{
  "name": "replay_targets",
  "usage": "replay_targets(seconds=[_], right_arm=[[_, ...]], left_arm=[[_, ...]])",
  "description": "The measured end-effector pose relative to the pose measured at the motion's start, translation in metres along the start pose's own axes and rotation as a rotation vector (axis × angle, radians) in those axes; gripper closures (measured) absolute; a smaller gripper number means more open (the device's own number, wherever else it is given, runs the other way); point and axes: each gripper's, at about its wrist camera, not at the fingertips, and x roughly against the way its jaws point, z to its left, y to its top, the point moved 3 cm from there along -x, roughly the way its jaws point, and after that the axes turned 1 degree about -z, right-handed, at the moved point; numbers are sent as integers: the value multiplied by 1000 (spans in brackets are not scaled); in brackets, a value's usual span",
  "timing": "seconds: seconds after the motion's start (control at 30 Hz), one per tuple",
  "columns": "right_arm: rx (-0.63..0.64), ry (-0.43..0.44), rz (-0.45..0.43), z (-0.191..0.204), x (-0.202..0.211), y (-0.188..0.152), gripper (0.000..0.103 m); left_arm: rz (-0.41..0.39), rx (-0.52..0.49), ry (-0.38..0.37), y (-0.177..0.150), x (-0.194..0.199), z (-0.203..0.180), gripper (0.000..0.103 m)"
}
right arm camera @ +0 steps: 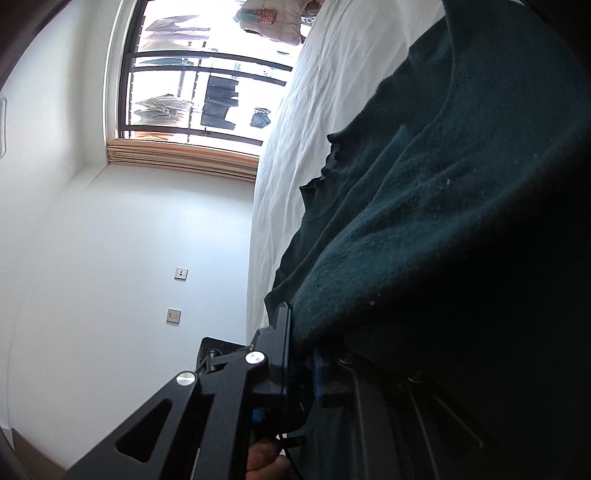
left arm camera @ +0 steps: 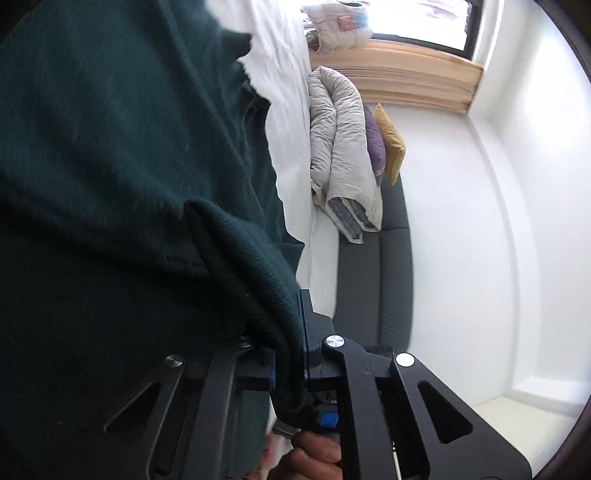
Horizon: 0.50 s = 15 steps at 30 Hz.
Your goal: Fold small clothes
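A dark green knit garment [left arm camera: 110, 177] fills the left of the left wrist view and drapes over my left gripper [left arm camera: 290, 347], which is shut on a fold of its edge. The same garment [right arm camera: 443, 221] fills the right of the right wrist view, where my right gripper [right arm camera: 301, 354] is shut on another part of its edge. Both views are rolled sideways. The garment hangs between the two grippers over a white bedsheet [right arm camera: 295, 155]. Part of each gripper's far finger is hidden under the cloth.
A grey rolled duvet [left arm camera: 343, 147] with purple and mustard cushions [left arm camera: 389, 144] lies on a dark sofa [left arm camera: 373, 273] past the bed. A window with a railing [right arm camera: 192, 81] and white walls [right arm camera: 129, 258] surround the bed. A bundle of light clothes [left arm camera: 340, 29] lies by the window.
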Motion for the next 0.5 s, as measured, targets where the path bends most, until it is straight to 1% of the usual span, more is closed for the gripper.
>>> replay_targets(seconds=[0.07, 0.1, 0.13, 0.17, 0.2, 0.23, 0.3, 0.33, 0.43, 0.5], right_arm=[[-7, -2, 6, -3, -2, -3, 89], [-21, -3, 7, -6, -6, -4, 81], [-35, -5, 7, -9, -6, -5, 65], [-46, -6, -2, -12, -3, -7, 57], [-59, 1, -19, -16, 1, -8, 46], [-81, 11, -38, -20, 5, -8, 40], [-116, 38, -68, -28, 14, -6, 40], [-134, 44, -89, -32, 19, -4, 40], [-185, 37, -138, -46, 33, 9, 40], [-187, 24, -165, -48, 40, 20, 40]], left_arm=[[0, -39, 27, 4, 2, -9, 96], [0, -69, 39, 7, 4, -15, 96], [-3, -90, 45, 8, 9, -19, 96], [-8, -122, 57, 11, 13, -26, 96], [-13, -159, 77, 14, 17, -34, 96], [-16, -199, 98, 18, 21, -41, 96], [-25, -273, 142, 25, 30, -56, 96], [-36, -300, 146, 26, 34, -62, 96], [-36, -396, 209, 32, 42, -78, 96], [-32, -467, 252, 33, 44, -88, 96]])
